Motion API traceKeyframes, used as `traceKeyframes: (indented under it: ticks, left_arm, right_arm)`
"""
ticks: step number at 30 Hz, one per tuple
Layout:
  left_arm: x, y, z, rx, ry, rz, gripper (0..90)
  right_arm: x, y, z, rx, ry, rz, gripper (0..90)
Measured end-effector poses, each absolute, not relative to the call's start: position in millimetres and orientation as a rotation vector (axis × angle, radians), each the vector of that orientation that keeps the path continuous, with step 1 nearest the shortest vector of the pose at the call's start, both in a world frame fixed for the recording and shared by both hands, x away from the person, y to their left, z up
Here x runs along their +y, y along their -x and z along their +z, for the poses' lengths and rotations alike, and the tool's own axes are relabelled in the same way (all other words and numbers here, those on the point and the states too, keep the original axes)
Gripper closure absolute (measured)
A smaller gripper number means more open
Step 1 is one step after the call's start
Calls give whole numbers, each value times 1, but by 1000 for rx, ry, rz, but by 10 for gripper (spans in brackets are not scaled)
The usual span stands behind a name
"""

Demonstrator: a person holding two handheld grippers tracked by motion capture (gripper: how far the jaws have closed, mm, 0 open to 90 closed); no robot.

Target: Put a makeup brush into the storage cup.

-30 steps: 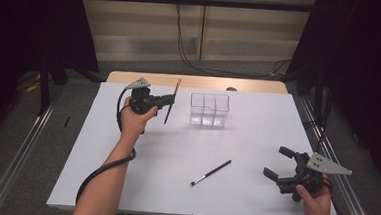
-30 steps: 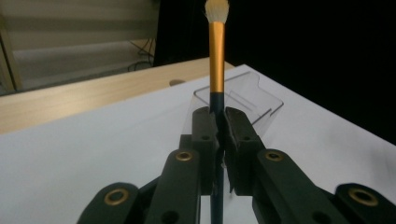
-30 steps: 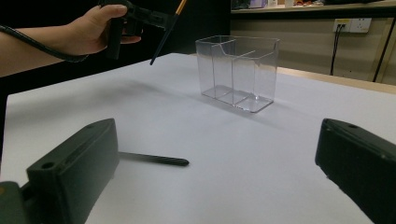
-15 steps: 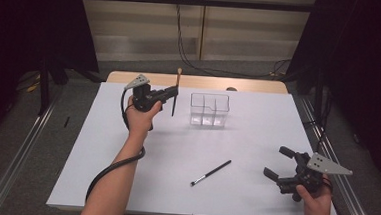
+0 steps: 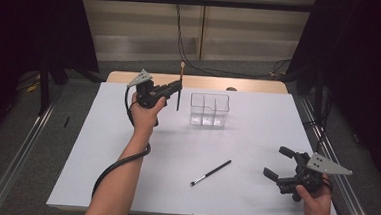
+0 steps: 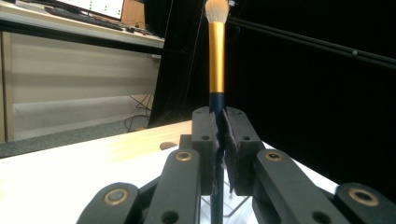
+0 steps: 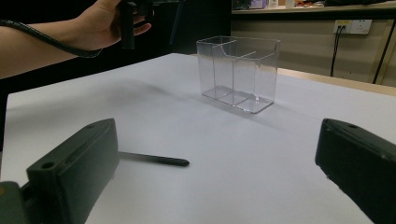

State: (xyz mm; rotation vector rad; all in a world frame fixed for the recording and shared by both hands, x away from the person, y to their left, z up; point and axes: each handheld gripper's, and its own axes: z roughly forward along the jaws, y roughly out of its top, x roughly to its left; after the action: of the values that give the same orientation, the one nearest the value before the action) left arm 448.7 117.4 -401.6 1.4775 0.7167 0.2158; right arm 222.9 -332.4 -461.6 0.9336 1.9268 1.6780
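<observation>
My left gripper (image 5: 178, 88) is raised above the table's far left part, shut on a makeup brush (image 5: 179, 87) held nearly upright, bristles up. In the left gripper view the brush (image 6: 216, 60) shows a gold ferrule, a pale tuft and a dark handle pinched between the jaws of my left gripper (image 6: 221, 140). A clear divided organizer box (image 5: 209, 109) stands just right of it, seen too in the right gripper view (image 7: 239, 73). A second, black brush (image 5: 210, 172) lies on the table's middle front. My right gripper (image 5: 278, 164) rests open at the near right, nothing between its jaws.
A white sheet covers the table (image 5: 256, 141), with a wooden strip (image 5: 205, 82) along its far edge. Metal rails run along both sides of the table, and dark curtains hang left and right. Cables trail on the floor behind.
My left gripper has lifted the gold brush a little and turned it from a slant to nearly upright. The right gripper has stayed where it was.
</observation>
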Motion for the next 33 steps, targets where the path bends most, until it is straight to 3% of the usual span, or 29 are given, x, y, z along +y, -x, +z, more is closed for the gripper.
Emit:
traceKeyframes:
  ticks: [33]
  left_arm:
    - [85, -466, -387, 693, -1486, 248, 833]
  right_arm:
    - [-333, -223, -462, 1927, -935, 1684, 0]
